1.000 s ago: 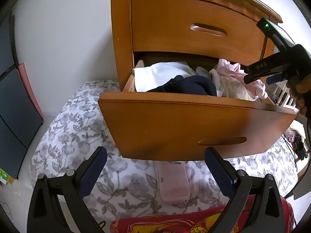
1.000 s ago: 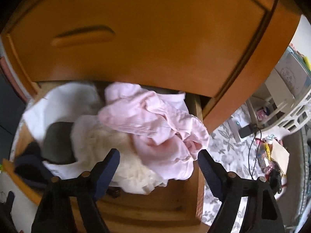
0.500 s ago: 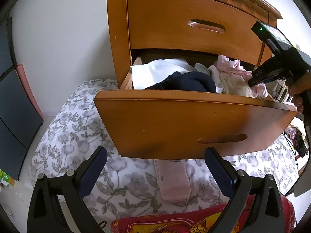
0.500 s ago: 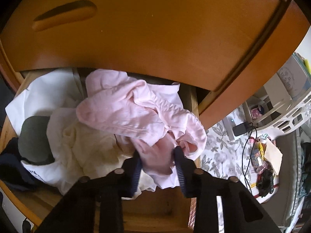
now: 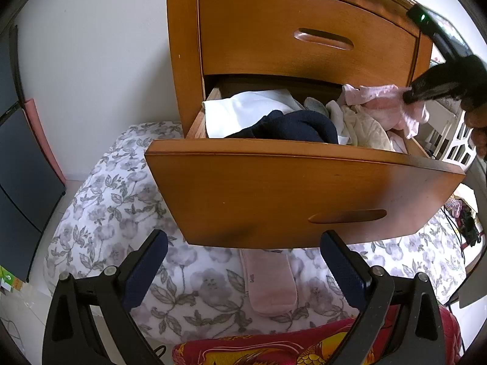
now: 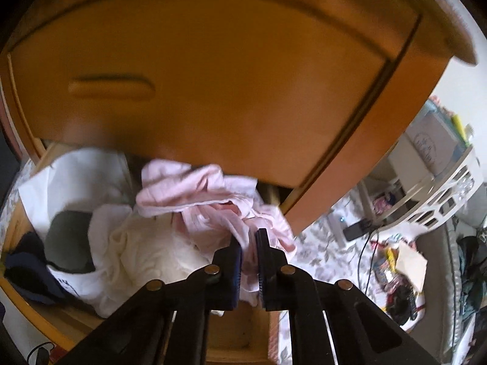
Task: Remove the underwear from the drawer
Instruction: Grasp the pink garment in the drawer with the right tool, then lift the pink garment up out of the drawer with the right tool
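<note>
Over the open drawer (image 5: 304, 182), the right gripper (image 6: 249, 240) is clamped on the pink underwear (image 6: 213, 206), which is partly raised but trails among the other clothes. The grab looks done; pulling it clear remains. The left gripper (image 5: 243, 261) hangs wide open, empty, below the drawer front.

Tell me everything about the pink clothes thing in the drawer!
The pink underwear is soft, pale pink cloth, crumpled, with a stitched edge. The right gripper, whose jaws have just closed, pinches one fold of it. It is stretched sideways and partly lifted at the right end of the open drawer, its lower part draped on cream clothes.
</note>
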`<move>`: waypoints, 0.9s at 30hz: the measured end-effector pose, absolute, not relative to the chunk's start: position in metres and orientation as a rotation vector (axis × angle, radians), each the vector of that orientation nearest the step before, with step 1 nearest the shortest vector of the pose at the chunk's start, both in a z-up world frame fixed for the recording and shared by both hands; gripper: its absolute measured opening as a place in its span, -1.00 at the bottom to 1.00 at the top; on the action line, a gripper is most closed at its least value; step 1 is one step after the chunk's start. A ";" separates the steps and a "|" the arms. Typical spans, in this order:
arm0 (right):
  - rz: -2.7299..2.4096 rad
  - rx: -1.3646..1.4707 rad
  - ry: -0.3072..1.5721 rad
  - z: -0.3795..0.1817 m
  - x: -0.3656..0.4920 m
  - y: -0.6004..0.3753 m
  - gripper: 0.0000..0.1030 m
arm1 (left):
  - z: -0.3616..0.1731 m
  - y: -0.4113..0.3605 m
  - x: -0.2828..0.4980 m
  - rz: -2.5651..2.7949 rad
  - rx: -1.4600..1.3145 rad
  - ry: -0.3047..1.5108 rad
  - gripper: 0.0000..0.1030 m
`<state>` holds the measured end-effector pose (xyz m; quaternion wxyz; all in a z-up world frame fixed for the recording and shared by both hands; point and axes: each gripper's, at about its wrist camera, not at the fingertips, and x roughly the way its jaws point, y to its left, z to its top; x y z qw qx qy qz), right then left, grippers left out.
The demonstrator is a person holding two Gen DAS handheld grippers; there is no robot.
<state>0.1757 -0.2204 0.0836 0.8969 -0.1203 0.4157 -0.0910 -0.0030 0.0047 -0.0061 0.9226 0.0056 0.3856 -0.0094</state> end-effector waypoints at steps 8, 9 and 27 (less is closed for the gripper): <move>-0.172 -0.288 0.752 0.115 0.154 -0.208 -0.83 | -0.007 0.004 -0.004 -0.020 0.010 0.793 0.94; -0.171 -0.294 0.740 0.119 0.151 -0.206 -0.83 | -0.007 0.004 -0.003 -0.020 0.010 0.793 0.94; -0.085 -0.342 0.511 0.210 0.086 -0.169 -0.83 | -0.008 0.003 -0.004 -0.023 0.002 0.794 0.94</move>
